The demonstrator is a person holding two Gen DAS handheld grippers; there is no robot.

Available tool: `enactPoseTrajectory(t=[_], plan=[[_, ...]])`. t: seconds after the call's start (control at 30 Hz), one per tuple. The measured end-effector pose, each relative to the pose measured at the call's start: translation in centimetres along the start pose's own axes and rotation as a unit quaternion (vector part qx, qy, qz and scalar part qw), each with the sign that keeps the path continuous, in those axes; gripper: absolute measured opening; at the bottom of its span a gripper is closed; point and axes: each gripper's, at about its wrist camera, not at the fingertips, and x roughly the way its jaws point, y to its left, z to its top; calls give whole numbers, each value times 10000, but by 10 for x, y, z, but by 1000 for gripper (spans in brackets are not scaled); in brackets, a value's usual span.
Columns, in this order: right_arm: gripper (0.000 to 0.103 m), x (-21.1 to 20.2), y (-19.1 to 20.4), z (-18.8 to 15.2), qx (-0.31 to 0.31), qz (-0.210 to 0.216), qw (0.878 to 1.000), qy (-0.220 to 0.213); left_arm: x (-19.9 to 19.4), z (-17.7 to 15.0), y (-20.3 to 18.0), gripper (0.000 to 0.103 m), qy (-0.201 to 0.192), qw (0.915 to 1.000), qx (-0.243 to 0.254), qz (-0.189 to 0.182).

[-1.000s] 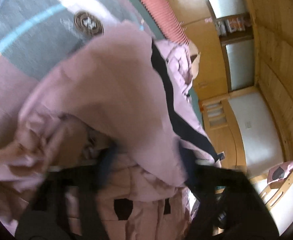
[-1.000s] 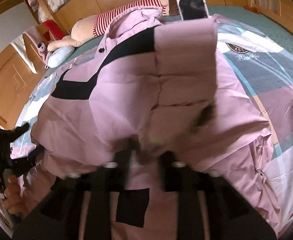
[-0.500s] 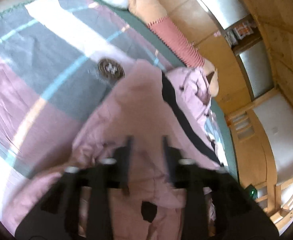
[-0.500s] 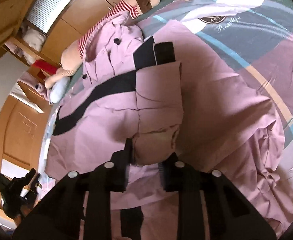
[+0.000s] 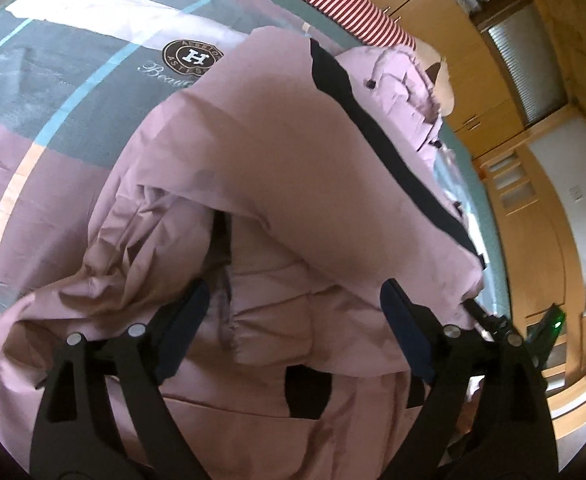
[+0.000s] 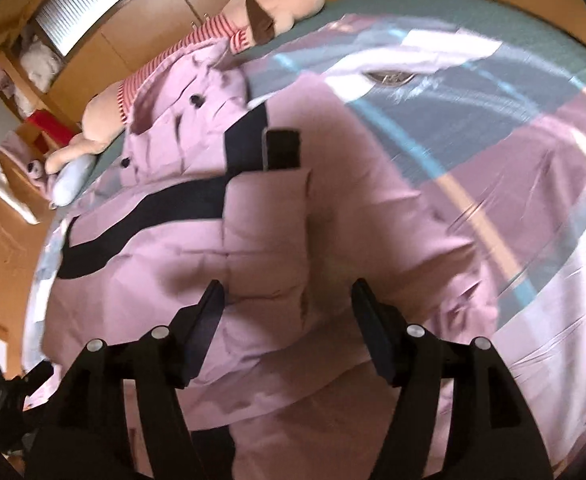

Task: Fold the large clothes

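A: Where's the coat (image 5: 293,168) at?
B: Spread on the bed (image 5: 53,92), sleeve (image 6: 265,236) folded across it, plush (image 6: 197,60) at the far end.
A: Grippers?
B: Left hand-held gripper (image 5: 295,312) and right hand-held gripper (image 6: 287,308) both spread wide, gripping nothing, just over the coat.

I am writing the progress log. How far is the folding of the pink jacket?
Done: one sleeve lies folded over the pink jacket on the bed. In hand: nothing; the left gripper and right gripper are open above it. Left: the remaining folds; the collar end is unfolded.
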Motion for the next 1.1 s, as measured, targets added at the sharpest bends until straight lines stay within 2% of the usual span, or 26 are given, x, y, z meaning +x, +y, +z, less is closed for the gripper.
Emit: enactPoseTrajectory(t=[0.07,0.1,0.13,0.23,0.4,0.5,0.6,0.67,0.73,0.8,0.83,0.87,0.93,0.97,1.07,1.1], plan=[[67,7,2,0,-26,102,9999,50,2,-2,-7,89,19,9997,161,169],[65,15,5,-2,-77,331,9992,189,3,-2,-10,89,24,9994,238,258],[59,20,9,-4,-161,519,9982,269,3,-4,-13,89,22,9988,326,352],[50,19,30,-11,-751,434,9961,167,6,-8,-19,91,38,9976,470,510],[47,17,57,-23,-1337,849,9871,254,7,-9,-22,91,43,9962,600,632],[47,17,68,-28,-1656,676,9835,269,9,-9,-22,92,52,9960,604,655],[49,15,58,-20,-1446,536,9875,325,10,-10,-22,92,71,9957,640,671],[53,2,55,-19,-1453,98,9893,-78,12,-10,-23,93,79,9953,660,702],[53,-11,58,-20,-1642,-283,9844,-574,14,-11,-26,93,95,9944,725,766],[53,-20,64,-22,-1857,-401,9774,-923,17,-12,-28,94,134,9929,828,849],[53,-20,68,-23,-1965,-378,9752,-950,20,-12,-29,94,165,9916,899,910],[56,-17,72,-25,-2086,-342,9736,-856,22,-13,-29,95,187,9910,939,941],[59,9,76,-30,-2228,-152,9747,-62,25,-14,-29,96,233,9897,999,1002],[61,18,75,-33,-2226,-179,9746,192,27,-14,-29,96,257,9891,1020,1028],[75,31,66,-36,-2069,-298,9774,305,30,-15,-28,97,300,9884,1046,1055],[76,33,61,-33,-1918,-209,9805,381,32,-14,-29,97,305,9883,1050,1062]])
